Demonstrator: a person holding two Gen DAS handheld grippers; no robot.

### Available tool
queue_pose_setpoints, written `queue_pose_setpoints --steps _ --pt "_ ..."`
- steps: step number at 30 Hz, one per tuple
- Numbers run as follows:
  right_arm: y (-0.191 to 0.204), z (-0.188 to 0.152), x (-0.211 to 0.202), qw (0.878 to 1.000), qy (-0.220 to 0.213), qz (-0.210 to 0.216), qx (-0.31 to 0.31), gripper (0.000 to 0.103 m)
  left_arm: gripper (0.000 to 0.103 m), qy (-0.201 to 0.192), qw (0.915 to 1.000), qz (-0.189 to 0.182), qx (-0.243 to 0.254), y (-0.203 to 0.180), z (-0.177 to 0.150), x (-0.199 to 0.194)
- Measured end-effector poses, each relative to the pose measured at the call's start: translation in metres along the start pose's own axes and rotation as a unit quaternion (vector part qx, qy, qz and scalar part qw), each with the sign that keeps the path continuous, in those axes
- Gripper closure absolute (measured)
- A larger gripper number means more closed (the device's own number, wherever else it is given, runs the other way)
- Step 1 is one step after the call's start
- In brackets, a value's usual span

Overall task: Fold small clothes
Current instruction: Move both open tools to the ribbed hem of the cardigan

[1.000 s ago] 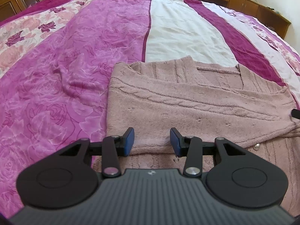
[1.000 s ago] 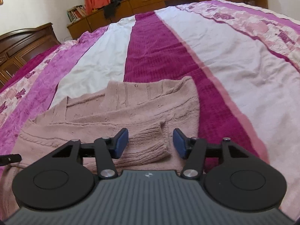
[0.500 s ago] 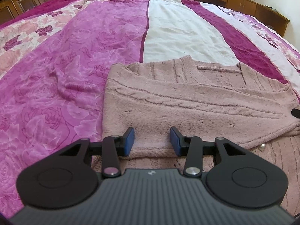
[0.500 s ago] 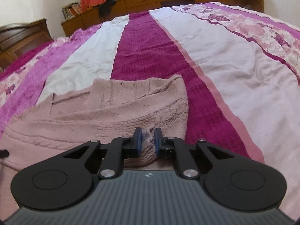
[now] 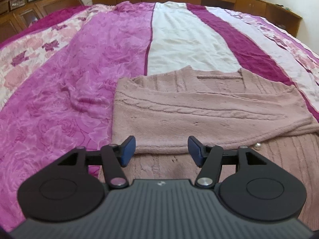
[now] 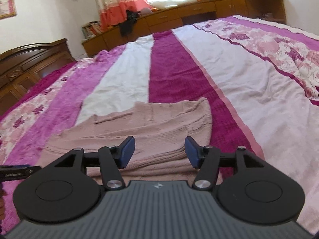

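I have both grippers over the bed, and both stand wide apart with nothing between their blue pads. The left gripper (image 5: 161,151) hangs just above the near edge of a folded-over sleeve of the pink cable-knit cardigan (image 5: 199,115), its fingers straddling that edge without touching it as far as I can tell. The right gripper (image 6: 159,152) sits the same way over the other side of the cardigan (image 6: 159,127), pads parted, empty.

The cardigan lies flat on the bedspread (image 5: 79,69), a striped cover in magenta, white and floral pink. From the left wrist view I see one sleeve laid straight across the body, the neckline on the far side, and two small pearl buttons (image 5: 256,146) showing just below the sleeve's edge at the right. From the right wrist view the garment's right edge rests on the dark magenta stripe (image 6: 175,73), and the knit looks bunched into soft ridges near my fingers.

At the left edge of the right wrist view part of the left gripper pokes in. Wooden cabinets (image 6: 179,14) line the far wall, with a curtain (image 6: 117,0) above them.
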State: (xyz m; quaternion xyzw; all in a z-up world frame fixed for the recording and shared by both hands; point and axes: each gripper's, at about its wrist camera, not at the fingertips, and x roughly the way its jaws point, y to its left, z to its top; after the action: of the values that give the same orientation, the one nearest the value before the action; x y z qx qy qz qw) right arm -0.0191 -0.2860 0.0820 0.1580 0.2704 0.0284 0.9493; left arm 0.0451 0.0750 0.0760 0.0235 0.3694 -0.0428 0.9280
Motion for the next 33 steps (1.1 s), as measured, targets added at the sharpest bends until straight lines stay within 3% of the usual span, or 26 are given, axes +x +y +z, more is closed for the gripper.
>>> queue_pose_setpoints --steps 11,15,25,33 --pt "0.027 0.005 -0.1 0.997 -0.019 0.053 -0.047 0.033 0.043 -0.026 0.9993 -0.019 0.02 -0.012 -0.008 -0.053" --pt "0.037 -0.006 -0.125 0.995 -0.018 0.047 -0.086 0.027 0.043 -0.033 0.9989 -0.021 0.026 -0.015 -0.017 -0.071" --pt "0.059 -0.075 -0.125 0.985 0.047 0.072 -0.151 0.027 0.043 -0.015 0.9981 -0.03 0.052 -0.023 -0.061 -0.09" --pt "0.087 -0.124 -0.115 0.961 0.103 0.095 -0.239 0.027 0.043 0.014 0.9972 -0.044 0.059 -0.027 -0.095 -0.09"
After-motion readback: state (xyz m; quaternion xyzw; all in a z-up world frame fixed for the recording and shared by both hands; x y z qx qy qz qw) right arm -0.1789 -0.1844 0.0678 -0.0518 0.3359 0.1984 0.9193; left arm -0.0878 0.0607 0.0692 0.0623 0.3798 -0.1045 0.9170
